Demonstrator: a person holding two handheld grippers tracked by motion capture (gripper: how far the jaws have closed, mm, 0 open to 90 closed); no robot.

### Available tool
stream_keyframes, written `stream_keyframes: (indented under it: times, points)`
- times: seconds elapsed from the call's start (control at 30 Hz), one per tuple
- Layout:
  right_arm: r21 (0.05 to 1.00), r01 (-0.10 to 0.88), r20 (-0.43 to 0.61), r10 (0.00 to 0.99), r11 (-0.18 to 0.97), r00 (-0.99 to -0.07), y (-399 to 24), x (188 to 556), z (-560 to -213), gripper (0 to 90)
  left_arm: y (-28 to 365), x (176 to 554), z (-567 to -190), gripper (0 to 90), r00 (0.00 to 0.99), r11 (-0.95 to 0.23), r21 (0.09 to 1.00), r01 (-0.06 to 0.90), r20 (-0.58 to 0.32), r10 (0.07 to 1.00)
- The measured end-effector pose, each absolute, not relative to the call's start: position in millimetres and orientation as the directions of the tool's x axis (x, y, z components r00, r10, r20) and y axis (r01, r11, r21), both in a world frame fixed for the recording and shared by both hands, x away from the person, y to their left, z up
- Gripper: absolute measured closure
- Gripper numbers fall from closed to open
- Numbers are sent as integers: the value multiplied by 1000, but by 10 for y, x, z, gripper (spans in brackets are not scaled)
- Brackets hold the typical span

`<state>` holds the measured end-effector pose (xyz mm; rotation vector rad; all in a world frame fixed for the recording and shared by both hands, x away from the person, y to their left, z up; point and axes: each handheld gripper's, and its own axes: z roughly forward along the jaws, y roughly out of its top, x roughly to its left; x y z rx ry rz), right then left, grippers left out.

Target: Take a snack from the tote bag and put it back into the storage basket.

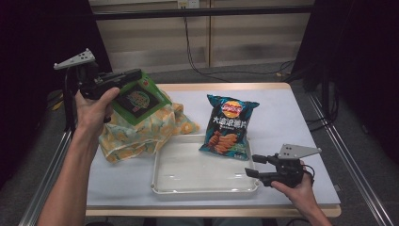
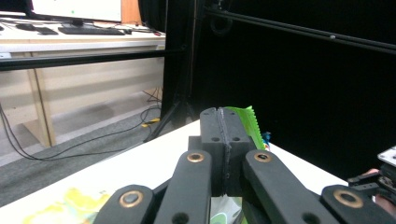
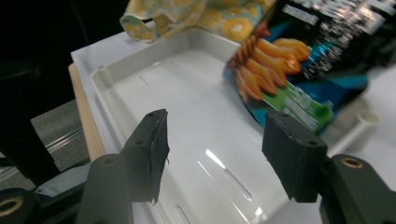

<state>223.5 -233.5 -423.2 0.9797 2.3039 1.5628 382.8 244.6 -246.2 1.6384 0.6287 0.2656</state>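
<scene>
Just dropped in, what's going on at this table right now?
The left gripper is shut on the top edge of a green snack bag, holding it up above a yellow patterned cloth bag. The right gripper stands open and holds nothing, beside the white tray. A blue chip bag lies partly over the tray's far edge.

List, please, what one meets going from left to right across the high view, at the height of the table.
Left gripper shut on the green snack bag → yellow patterned cloth → white tray → blue chip bag → right gripper, jaws open.
</scene>
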Motion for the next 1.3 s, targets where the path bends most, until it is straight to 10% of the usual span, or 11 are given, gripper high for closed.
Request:
stream_keyframes:
  times: [1.3]
  points:
    - [940,283,182,424,189,-887,-1002,2988,-3817,579,1928,3417,-3173,900,861,-63,941,333,-276,426]
